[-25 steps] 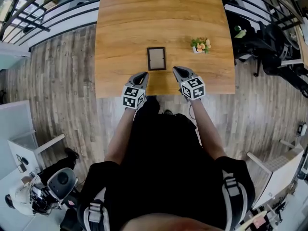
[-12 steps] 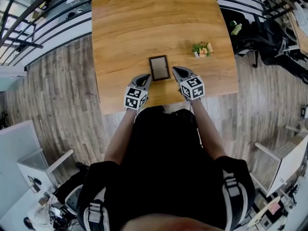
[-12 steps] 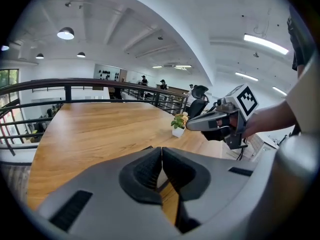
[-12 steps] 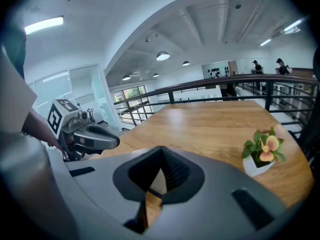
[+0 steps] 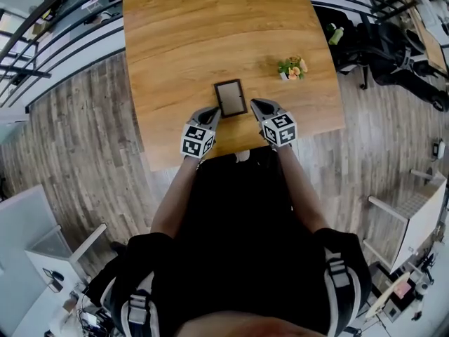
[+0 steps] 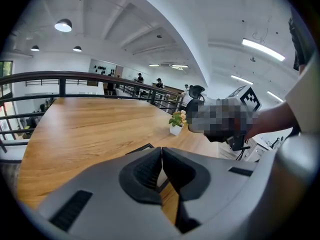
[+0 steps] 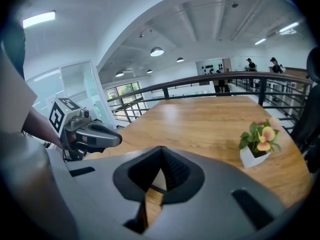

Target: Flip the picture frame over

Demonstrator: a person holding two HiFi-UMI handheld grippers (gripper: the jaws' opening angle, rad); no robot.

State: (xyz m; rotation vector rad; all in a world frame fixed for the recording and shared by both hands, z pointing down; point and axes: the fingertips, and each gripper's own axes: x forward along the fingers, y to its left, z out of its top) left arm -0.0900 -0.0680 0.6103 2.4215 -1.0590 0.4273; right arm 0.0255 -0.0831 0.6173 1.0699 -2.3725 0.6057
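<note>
Currently the small dark-rimmed rectangular picture frame (image 5: 230,97) lies flat on the light wooden table (image 5: 175,41), just beside both closed, empty jaw pairs: left gripper (image 5: 210,111) at its 8 o'clock, right gripper (image 5: 257,104) at 4 o'clock.

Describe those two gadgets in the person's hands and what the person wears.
Both the left gripper and the right gripper are grey plastic with two wedge-shaped jaws, dark ribbed pads inside, and a cube of black-and-white square markers on top. The person wears a black short-sleeved top and grey-and-black shoulder straps.
</note>
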